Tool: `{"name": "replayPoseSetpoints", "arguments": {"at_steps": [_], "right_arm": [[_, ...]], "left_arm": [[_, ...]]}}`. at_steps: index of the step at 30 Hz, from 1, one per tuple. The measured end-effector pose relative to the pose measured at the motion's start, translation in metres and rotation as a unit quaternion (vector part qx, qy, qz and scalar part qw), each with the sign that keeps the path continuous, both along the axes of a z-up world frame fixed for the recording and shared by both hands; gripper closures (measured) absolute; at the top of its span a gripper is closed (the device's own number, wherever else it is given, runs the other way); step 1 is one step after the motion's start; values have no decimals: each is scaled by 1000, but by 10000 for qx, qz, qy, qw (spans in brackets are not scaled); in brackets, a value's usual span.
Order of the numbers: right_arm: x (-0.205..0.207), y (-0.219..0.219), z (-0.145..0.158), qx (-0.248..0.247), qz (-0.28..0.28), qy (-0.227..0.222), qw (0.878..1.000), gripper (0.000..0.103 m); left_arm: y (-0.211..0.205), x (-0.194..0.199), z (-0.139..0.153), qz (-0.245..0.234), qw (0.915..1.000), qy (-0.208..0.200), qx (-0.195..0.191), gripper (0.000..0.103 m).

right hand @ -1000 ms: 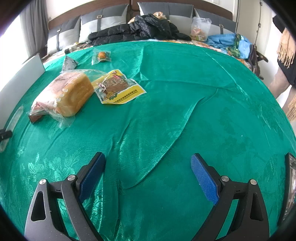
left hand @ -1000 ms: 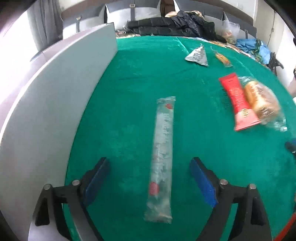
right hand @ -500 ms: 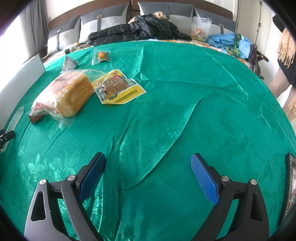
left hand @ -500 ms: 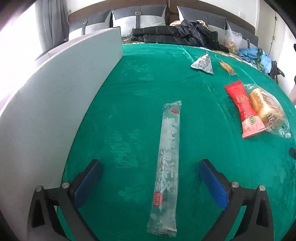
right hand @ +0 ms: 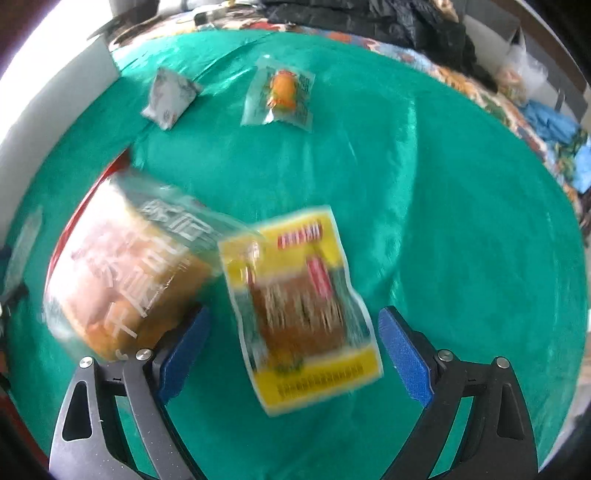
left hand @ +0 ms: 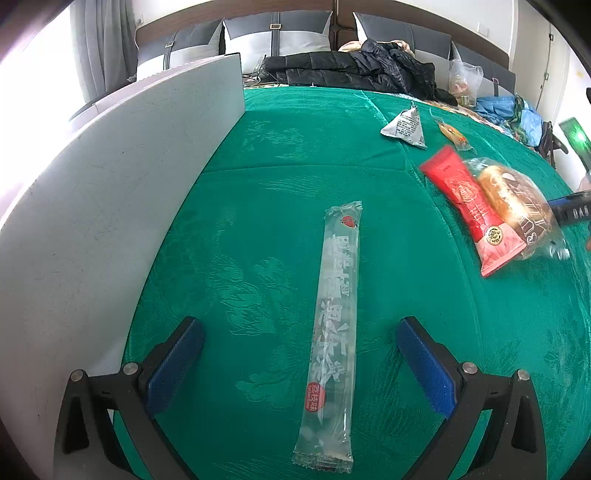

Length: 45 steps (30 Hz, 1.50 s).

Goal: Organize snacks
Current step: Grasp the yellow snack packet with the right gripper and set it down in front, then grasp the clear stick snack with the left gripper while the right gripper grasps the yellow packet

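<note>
Green tablecloth (right hand: 424, 184) blurs under my right gripper (right hand: 291, 347), gaping over the smeared yellow packet (right hand: 299, 306); my left gripper (left hand: 299, 365) spreads wide, astride the clear stick pack (left hand: 332, 332), pads clear of it.

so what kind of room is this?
Probably a home living or dining room: a table under a green cloth strewn with snack packs, a cushioned sofa behind it with a black jacket on it, and curtains.

The long clear packet (left hand: 334, 325) carries a red dot reading 荔枝味; other print is too blurred.
</note>
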State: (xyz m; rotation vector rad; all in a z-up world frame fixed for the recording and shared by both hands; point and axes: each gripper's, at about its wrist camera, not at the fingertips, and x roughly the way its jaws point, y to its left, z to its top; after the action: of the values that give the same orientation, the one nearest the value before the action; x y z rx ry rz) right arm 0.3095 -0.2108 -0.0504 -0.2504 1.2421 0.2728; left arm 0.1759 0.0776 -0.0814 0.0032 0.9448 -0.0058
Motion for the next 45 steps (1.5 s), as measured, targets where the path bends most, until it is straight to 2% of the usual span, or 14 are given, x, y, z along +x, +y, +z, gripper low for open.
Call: {"name": "replayPoseSetpoints", "arguments": {"at_steps": [2,5,9,11,12,14,16,18,20,21,22,24,42,45], "right_arm": [[6,-3,-1,112,-235,114,9996,17],[1,-4,7,118,-367,130,9992,53],[-23,-17,16,173,-733,369,9965,56],[-45,-30,20,540,-1161,470,9907,56],[-69,-37,21,938,-1439,498,9839,56],[-106,-38,21,1200,-1564,380,9796,54],[-147,-34,19,1133,-1554,-99,9813,48],[-178,-22,14,1034,-1371,-757,9822,19],[-190,-9,7,766,-1149,-1130,9839,15],[-192,5,2,308,-971,-1337,9858,13],[-193,12,2,259,-896,-1564,9833,13],[-190,13,-1,469,-993,-1567,9815,10],[-187,11,-9,509,-1005,-1547,9815,8],[-185,9,-9,496,-837,-1351,9860,7]], "left_arm": [[0,0,0,0,10000,1,3,0],[0,0,0,1,10000,1,0,0],[0,0,0,0,10000,0,0,0],[0,0,0,-1,10000,0,-1,0],[1,-1,0,-1,10000,0,-3,0],[1,-1,0,-1,10000,0,-4,0],[1,-1,0,-1,10000,0,-3,0],[1,-1,0,-1,10000,1,-4,0],[1,-1,0,-1,10000,0,-3,0],[1,-1,0,-1,10000,-1,-4,0],[1,-1,0,-1,10000,-1,-3,0],[1,-1,0,-1,10000,1,-3,0],[1,-1,0,-1,10000,1,-11,0],[1,1,1,-215,9996,155,2,0]]}}
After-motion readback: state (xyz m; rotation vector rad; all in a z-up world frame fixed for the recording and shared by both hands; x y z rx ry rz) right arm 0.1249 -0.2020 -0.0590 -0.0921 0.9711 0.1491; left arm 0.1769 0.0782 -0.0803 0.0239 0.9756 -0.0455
